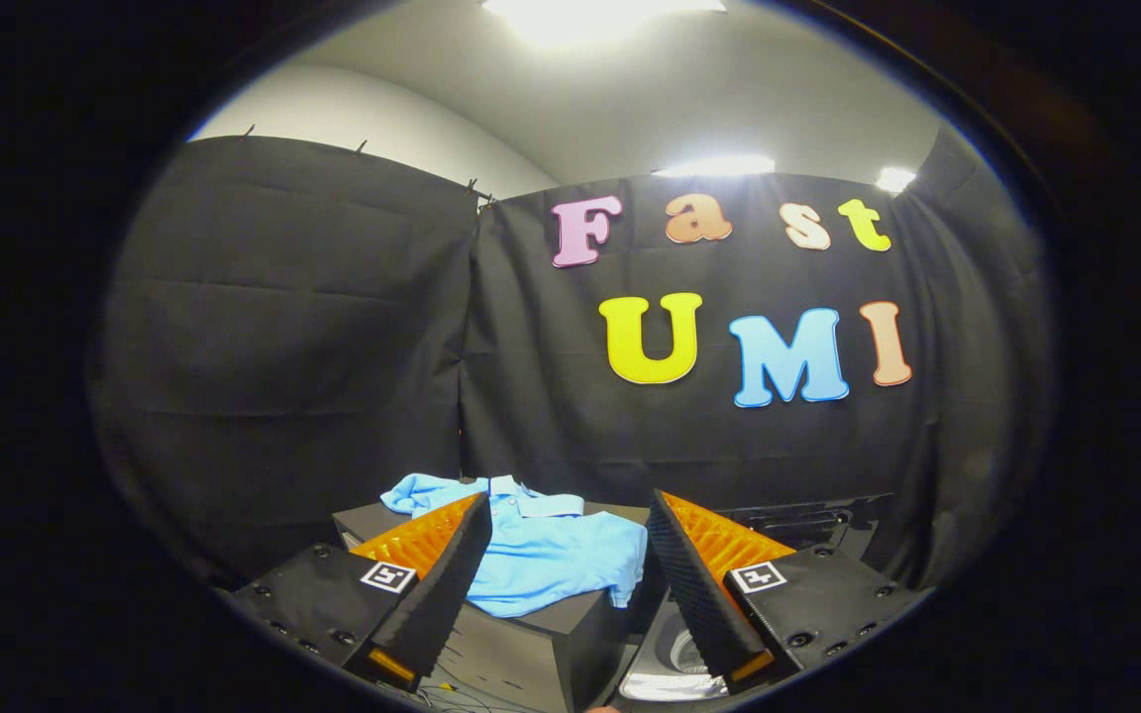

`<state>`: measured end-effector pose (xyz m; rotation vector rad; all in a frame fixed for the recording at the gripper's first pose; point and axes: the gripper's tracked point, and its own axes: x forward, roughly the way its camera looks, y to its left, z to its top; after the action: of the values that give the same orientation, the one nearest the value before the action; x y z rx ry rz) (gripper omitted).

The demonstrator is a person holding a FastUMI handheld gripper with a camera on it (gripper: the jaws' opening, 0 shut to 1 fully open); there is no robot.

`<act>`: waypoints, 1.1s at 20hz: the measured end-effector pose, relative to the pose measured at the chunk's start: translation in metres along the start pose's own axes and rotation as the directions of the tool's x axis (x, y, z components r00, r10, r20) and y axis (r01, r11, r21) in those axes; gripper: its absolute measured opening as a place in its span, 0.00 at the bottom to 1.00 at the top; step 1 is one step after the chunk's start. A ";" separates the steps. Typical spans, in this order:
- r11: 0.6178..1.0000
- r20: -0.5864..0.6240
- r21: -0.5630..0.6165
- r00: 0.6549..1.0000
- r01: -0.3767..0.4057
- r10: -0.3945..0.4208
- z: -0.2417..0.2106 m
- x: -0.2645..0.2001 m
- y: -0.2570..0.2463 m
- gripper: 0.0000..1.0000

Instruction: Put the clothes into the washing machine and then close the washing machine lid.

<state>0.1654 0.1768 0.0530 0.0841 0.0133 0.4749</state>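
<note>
Clothes (541, 555): light-blue collared shirt, crumpled, beyond the open tongs (566, 579).

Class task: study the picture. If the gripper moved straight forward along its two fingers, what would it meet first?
Probably the light blue collared shirt, lying on the dark box-like stand just ahead of the open gripper. Depth is unclear; if it passes above the shirt, the black cloth wall comes next.

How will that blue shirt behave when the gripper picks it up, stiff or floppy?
Probably floppy: the shirt lies rumpled on the dark box, one edge drooping over its front. It looks light, so a pinch should lift it, though loose parts would likely dangle and drag. The gripper is open, the shirt seen between its fingers.
</note>
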 end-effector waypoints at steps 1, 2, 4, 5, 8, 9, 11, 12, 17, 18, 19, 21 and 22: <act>1.000 -0.008 0.005 1.000 -0.018 0.018 -0.001 0.006 0.005 0.99; 0.999 -0.012 0.012 0.999 -0.035 0.035 -0.001 0.011 0.009 0.99; 0.998 -0.010 0.021 0.998 -0.057 0.057 0.003 0.021 0.017 0.99; 0.997 -0.013 0.023 0.998 -0.068 0.068 0.004 0.028 0.022 0.99; 0.994 -0.032 0.029 0.994 -0.105 0.106 0.003 0.045 0.036 0.99; 0.993 -0.037 0.031 0.992 -0.117 0.118 0.004 0.051 0.040 0.99; 0.990 -0.044 0.041 0.989 -0.138 0.140 0.005 0.064 0.050 0.99; 0.987 -0.051 0.052 0.987 -0.150 0.153 0.005 0.069 0.055 0.99; 0.981 -0.103 0.073 0.977 -0.180 0.187 0.000 0.105 0.067 0.99; 0.981 -0.124 0.070 0.974 -0.183 0.191 -0.004 0.112 0.070 0.99; 0.980 -0.148 0.070 0.970 -0.186 0.195 -0.008 0.119 0.071 0.99; 0.978 -0.186 0.081 0.961 -0.193 0.205 -0.017 0.130 0.076 0.99; 0.977 -0.200 0.085 0.957 -0.198 0.211 -0.020 0.136 0.079 0.98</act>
<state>0.2499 0.3101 0.0408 0.0987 0.2273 0.6891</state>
